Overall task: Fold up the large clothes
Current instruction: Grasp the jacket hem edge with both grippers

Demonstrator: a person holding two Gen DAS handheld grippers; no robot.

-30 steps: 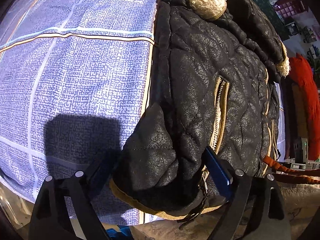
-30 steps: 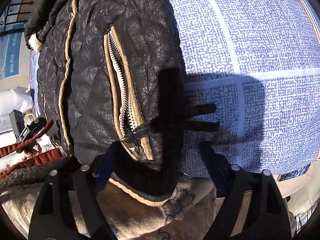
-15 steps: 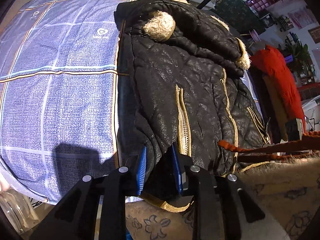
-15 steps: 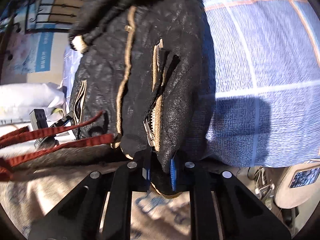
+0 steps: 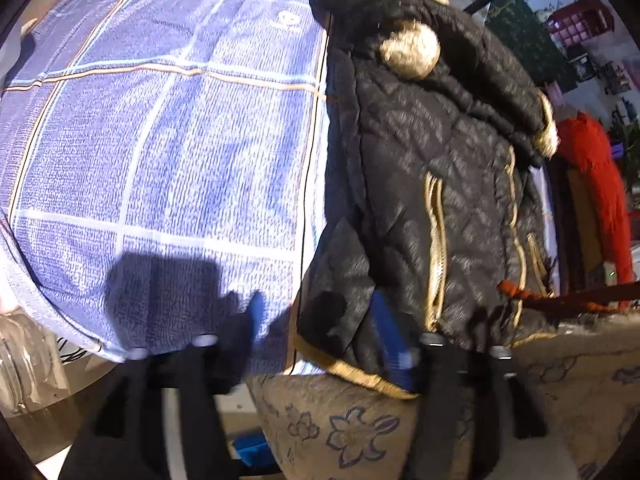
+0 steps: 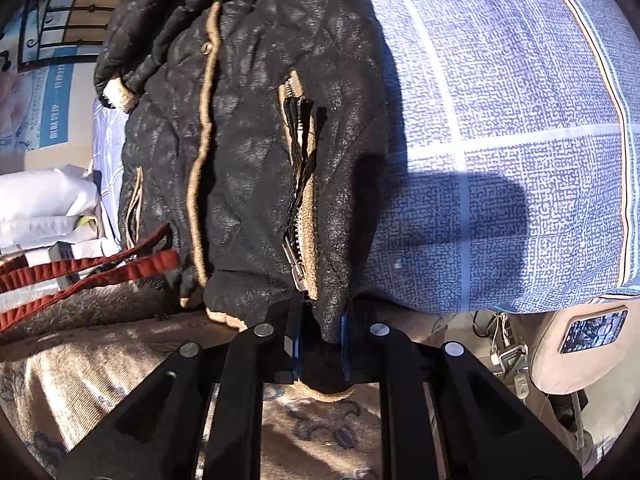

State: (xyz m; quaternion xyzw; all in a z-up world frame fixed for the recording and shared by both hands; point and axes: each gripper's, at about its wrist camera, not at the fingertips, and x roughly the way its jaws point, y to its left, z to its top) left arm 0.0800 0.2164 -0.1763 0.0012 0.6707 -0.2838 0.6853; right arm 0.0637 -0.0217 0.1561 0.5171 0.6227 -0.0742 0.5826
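A black quilted jacket (image 5: 432,168) with tan trim and a furry pompom lies on a blue checked bedsheet (image 5: 168,152); it also shows in the right wrist view (image 6: 248,152). My left gripper (image 5: 324,328) is open, its jaws spread wide around the jacket's bottom corner, the image blurred by motion. My right gripper (image 6: 320,344) is shut on the jacket's bottom hem by the open pocket zipper (image 6: 298,184).
A beige flowered blanket (image 5: 352,432) lies under the bed's near edge, also in the right wrist view (image 6: 120,360). Red straps (image 6: 80,276) cross at the left. A red garment (image 5: 596,184) hangs at the right. White cloth (image 6: 44,204) lies at the left.
My left gripper has opened and let go of the jacket's corner. My right gripper stays shut on the hem, which has shifted a little.
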